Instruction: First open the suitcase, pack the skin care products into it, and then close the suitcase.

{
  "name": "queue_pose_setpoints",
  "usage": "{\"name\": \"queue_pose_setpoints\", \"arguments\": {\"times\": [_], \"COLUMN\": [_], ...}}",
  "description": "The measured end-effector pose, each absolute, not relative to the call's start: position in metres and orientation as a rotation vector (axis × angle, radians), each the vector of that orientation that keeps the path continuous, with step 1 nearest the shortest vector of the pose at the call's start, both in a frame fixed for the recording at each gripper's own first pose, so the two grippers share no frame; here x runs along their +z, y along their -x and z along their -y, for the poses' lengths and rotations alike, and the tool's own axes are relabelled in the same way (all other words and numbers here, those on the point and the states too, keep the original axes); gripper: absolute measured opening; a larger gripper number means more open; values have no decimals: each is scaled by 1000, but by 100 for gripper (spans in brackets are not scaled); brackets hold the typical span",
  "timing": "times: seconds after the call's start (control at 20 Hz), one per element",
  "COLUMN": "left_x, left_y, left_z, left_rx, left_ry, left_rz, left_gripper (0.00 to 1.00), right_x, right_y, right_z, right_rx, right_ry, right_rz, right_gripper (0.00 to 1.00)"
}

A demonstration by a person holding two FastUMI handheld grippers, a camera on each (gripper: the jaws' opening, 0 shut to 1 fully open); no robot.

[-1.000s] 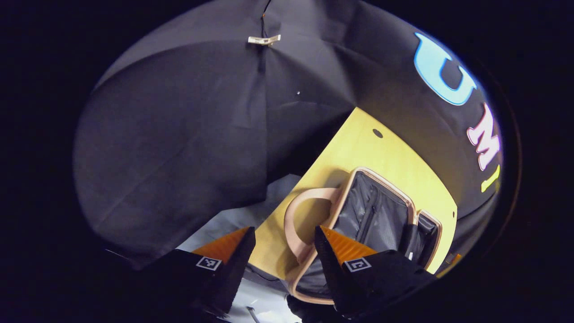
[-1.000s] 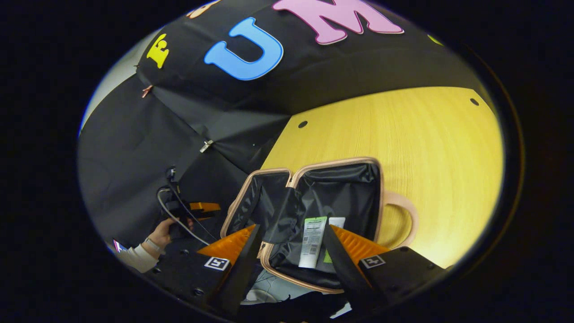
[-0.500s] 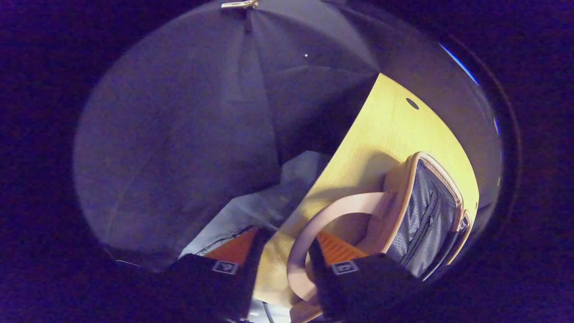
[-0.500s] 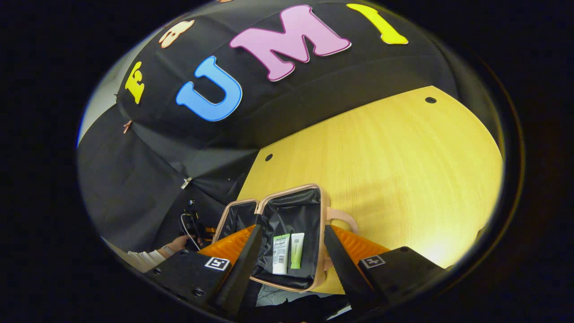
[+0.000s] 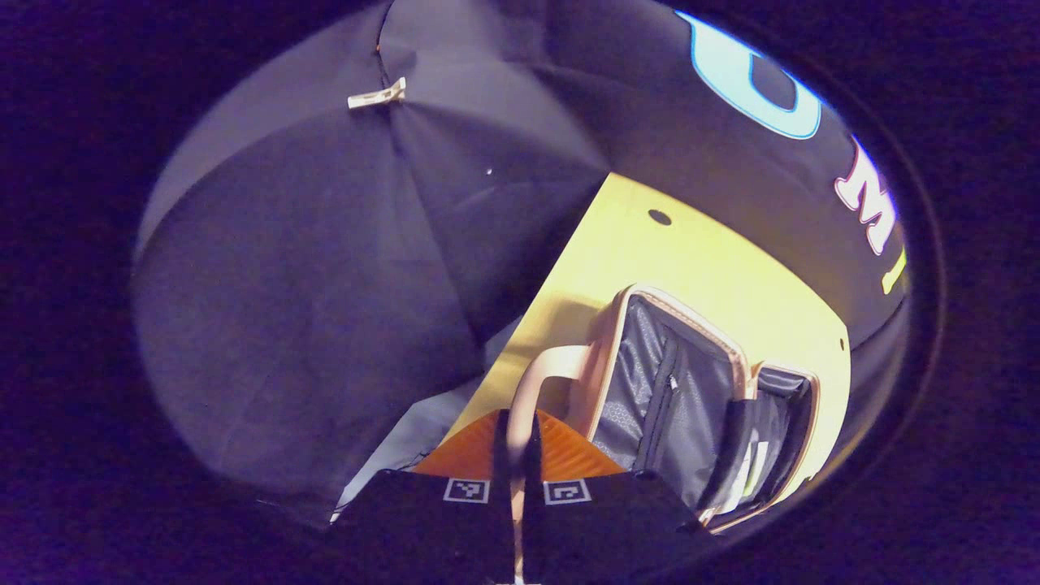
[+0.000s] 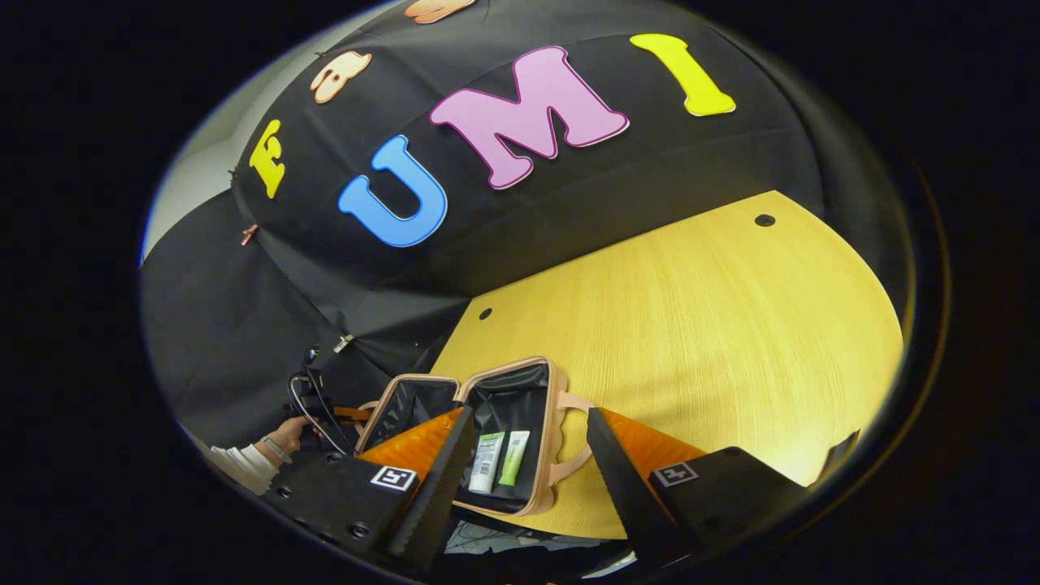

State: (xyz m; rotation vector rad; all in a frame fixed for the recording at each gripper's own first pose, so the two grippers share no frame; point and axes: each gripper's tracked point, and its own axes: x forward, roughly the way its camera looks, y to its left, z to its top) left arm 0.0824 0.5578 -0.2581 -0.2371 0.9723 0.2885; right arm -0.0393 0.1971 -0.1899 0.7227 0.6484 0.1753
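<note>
The open beige hard-shell suitcase [image 6: 496,443] is laid on the yellow wooden worktop [image 6: 691,341], two skincare tubes [image 6: 497,461] inside. Its pink loop handle [image 5: 528,390] seems pinched by the left hand-held gripper [image 5: 517,455]; the right hand-held gripper [image 6: 528,479] is spread wide, empty. The lid could be dropped if that thin handle slips.

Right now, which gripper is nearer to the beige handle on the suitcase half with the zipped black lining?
Left. The left gripper is shut on that beige handle. The right gripper is open, held back from the other half of the suitcase, where two tubes lie.
</note>
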Motion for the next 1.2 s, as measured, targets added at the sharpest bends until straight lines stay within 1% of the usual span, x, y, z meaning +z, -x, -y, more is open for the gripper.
{"name": "queue_pose_setpoints", "arguments": {"times": [0.15,0.3,0.45,0.5,0.6,0.75,0.8,0.9,1.05,1.2], "left_x": [-188,-113,-64,-65,-75,-109,-125,-174,-247,-286], "left_y": [-88,-98,-105,-105,-108,-108,-106,-101,-89,-84], "left_z": [-507,-432,-347,-309,-241,-152,-123,-73,-30,-28], "left_rx": [206,72,-103,-160,-266,-367,-394,-437,-463,-447], "left_ry": [194,146,91,82,51,36,39,21,-74,-83], "left_rz": [-872,-761,-687,-675,-669,-715,-739,-821,-929,-1042], "left_gripper": [10,9,9,9,9,9,9,9,10,12], "right_x": [-172,-168,-167,-165,-163,-159,-160,-159,-161,-155], "right_y": [46,63,77,81,90,104,110,121,142,157], "right_z": [-178,-153,-125,-116,-101,-81,-74,-64,-48,-31], "right_rx": [194,202,191,186,172,135,118,77,18,-34], "right_ry": [-728,-728,-711,-707,-710,-720,-727,-742,-747,-744], "right_rz": [-616,-600,-590,-585,-580,-567,-563,-561,-564,-541], "right_gripper": [89,89,89,89,89,89,89,89,89,89]}}
